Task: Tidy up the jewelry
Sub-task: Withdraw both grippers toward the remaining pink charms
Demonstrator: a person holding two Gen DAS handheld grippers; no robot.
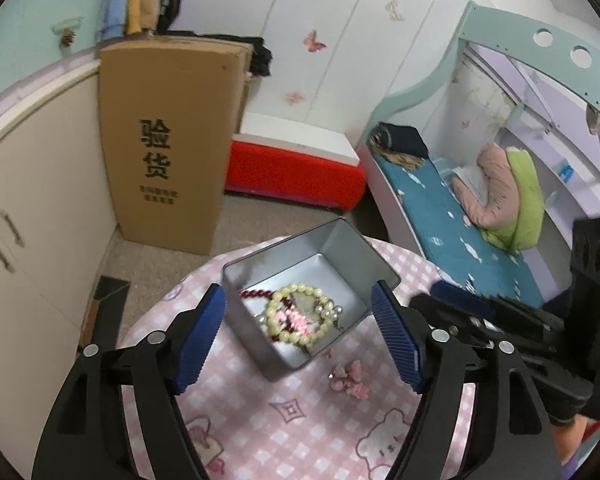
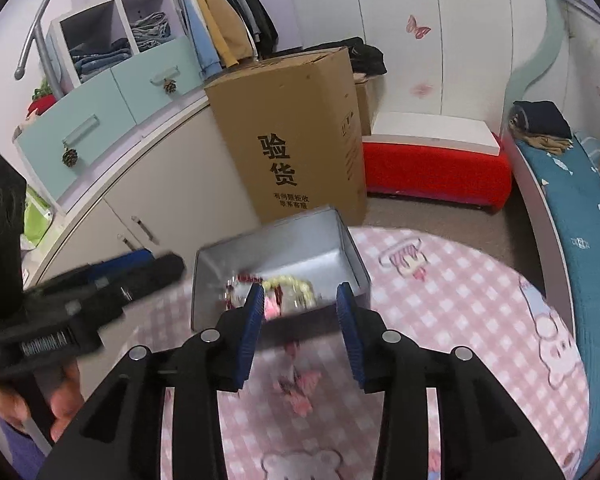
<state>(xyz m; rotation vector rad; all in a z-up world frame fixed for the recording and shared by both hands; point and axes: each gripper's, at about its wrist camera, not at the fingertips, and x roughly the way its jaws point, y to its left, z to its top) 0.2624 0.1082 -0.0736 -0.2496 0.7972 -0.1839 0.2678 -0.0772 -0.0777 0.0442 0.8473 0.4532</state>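
An open silver tin box (image 1: 342,250) stands on a round table with a pink checked cloth (image 1: 260,420). In it lie a pale green bead bracelet (image 1: 296,314), a dark red bead string (image 1: 256,293) and a pink piece. A pink flower ornament (image 1: 350,378) lies on the cloth beside the box; it also shows blurred in the right wrist view (image 2: 298,390). My left gripper (image 1: 300,340) is open, its fingers either side of the box's near corner. My right gripper (image 2: 300,334) is open above the box's (image 2: 320,232) near edge and the ornament.
A tall cardboard box (image 1: 164,140) stands on the floor behind the table, next to a cream cupboard (image 1: 40,216). A red bench (image 1: 296,176) and a bed with blue bedding (image 1: 452,232) stand at the right.
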